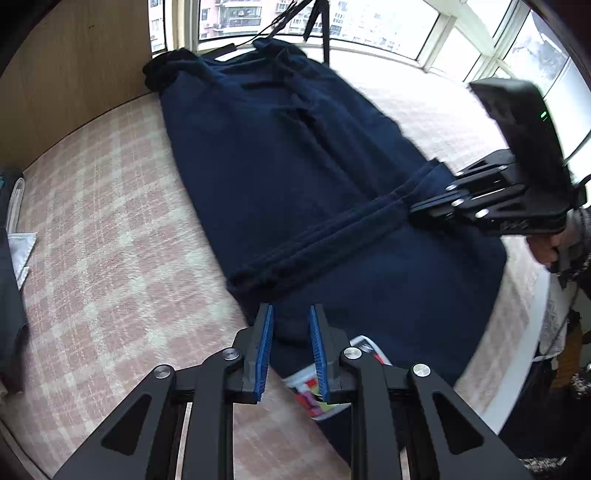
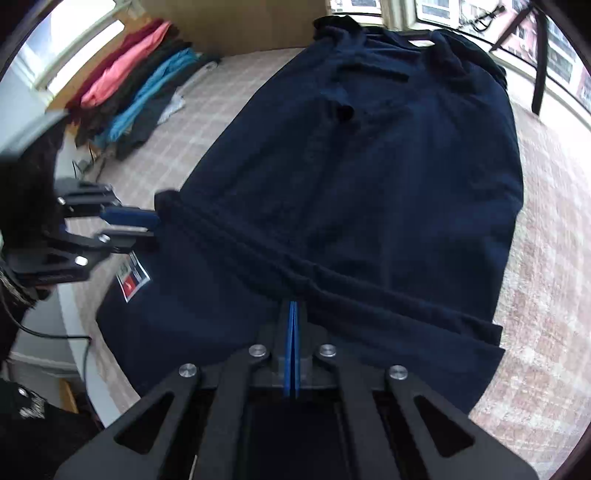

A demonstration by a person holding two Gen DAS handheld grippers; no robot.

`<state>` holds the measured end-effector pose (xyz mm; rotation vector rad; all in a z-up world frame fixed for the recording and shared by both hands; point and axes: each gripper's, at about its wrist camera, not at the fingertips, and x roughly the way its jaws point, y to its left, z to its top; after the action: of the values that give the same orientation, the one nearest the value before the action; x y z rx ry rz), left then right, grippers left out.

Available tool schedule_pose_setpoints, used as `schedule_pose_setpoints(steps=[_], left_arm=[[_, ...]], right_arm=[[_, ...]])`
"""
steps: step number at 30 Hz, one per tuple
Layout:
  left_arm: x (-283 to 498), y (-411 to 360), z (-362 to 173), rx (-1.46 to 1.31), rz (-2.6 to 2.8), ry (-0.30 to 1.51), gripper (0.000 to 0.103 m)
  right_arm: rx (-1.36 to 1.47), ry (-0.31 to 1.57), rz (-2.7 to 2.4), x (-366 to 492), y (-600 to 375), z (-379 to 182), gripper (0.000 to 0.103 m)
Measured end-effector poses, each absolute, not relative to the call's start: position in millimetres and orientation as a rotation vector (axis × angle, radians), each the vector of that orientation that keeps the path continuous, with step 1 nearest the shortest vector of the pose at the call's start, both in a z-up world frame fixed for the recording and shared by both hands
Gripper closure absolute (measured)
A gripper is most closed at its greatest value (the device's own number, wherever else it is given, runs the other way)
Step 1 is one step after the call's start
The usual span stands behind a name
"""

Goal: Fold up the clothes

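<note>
A navy garment [image 1: 295, 166] lies spread lengthwise on a pink checked sheet [image 1: 110, 240]. A bunched ridge of its cloth [image 1: 314, 236] runs across it. In the right wrist view my right gripper [image 2: 293, 304] is shut on this ridge [image 2: 332, 277] near the garment's [image 2: 369, 166] near end. From the left wrist view the right gripper [image 1: 415, 212] pinches the ridge's right end. My left gripper [image 1: 291, 314] stands open over the garment's near left edge, fingers apart and nothing clamped. The left gripper [image 2: 151, 225] shows at the ridge's other end. A colourful printed label [image 1: 314, 395] pokes out beneath the cloth.
A row of folded clothes in red, pink, black and blue [image 2: 129, 85] lies at the far left of the bed. A wooden panel [image 1: 74, 74] and windows [image 1: 406, 29] bound the far side. A black stand leg [image 2: 539, 74] rises at the far right. White paper [image 1: 22, 251] lies left.
</note>
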<state>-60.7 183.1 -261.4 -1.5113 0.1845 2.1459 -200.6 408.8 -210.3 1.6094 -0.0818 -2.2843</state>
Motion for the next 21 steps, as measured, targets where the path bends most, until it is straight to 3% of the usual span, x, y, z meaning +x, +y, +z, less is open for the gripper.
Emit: schedule_pose_setpoints(steps=[3, 17, 18, 21], left_arm=[[-58, 161, -242, -1.477, 2.184, 0.027, 0.092], [-21, 170, -260, -1.510, 2.062, 0.120, 0.091], [-21, 171, -257, -1.498, 2.072, 0.117, 0.091], [-27, 173, -247, -1.459, 2.099, 0.091, 0.091]], right_arm=[[1.567, -0.127, -2.291, -203, 410, -201, 0.099], [1.531, -0.066, -2.211, -253, 321, -222, 0.103], [1.533, -0.060, -2.212, -257, 316, -224, 0.099], [1.502, -0.214, -2.106, -251, 323, -212, 0.098]])
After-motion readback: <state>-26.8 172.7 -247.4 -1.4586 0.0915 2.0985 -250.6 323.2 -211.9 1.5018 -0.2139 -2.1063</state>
